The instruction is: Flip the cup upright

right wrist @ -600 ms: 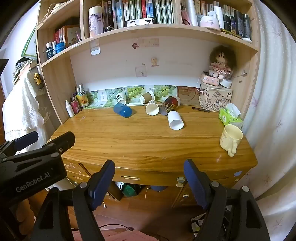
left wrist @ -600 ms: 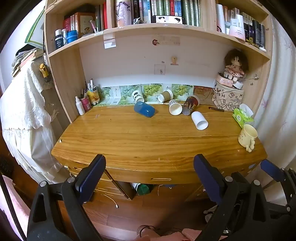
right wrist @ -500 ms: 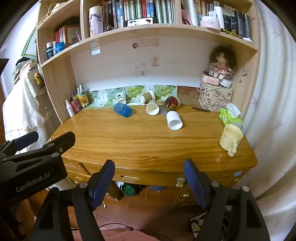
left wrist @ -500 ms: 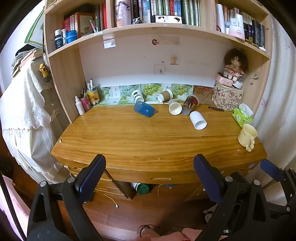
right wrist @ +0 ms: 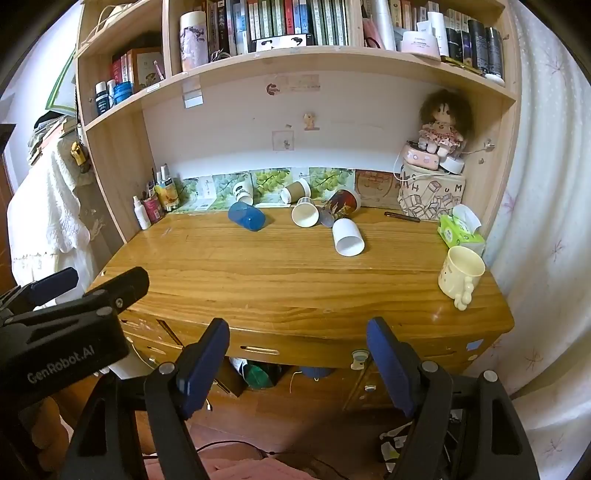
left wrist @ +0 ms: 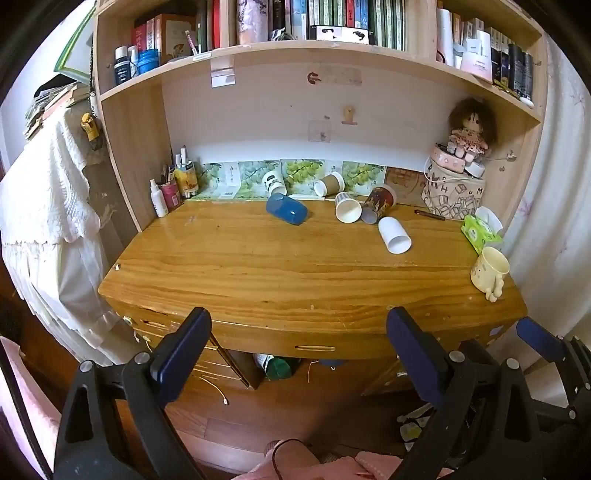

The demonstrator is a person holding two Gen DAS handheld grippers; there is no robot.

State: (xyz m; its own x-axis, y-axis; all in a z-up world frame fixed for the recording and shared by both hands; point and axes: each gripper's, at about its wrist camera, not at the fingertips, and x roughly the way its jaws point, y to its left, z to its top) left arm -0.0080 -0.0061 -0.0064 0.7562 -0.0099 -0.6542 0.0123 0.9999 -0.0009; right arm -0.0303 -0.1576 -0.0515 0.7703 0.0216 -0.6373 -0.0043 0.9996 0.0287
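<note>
Both grippers, left (left wrist: 297, 345) and right (right wrist: 297, 350), jaws apart, empty, short of wooden tabletop (left wrist: 280, 266). White paper cup (right wrist: 347, 237) on its side at 12 o'clock; cream ceramic mug (right wrist: 460, 271) upright at 2.

Book spines (left wrist: 332, 14) cut off at top edge, cup print (right wrist: 341, 203) unreadable

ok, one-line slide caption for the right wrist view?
Open right gripper hangs short of the wooden desk; white cup and blue cup lie tipped near the back.
</note>
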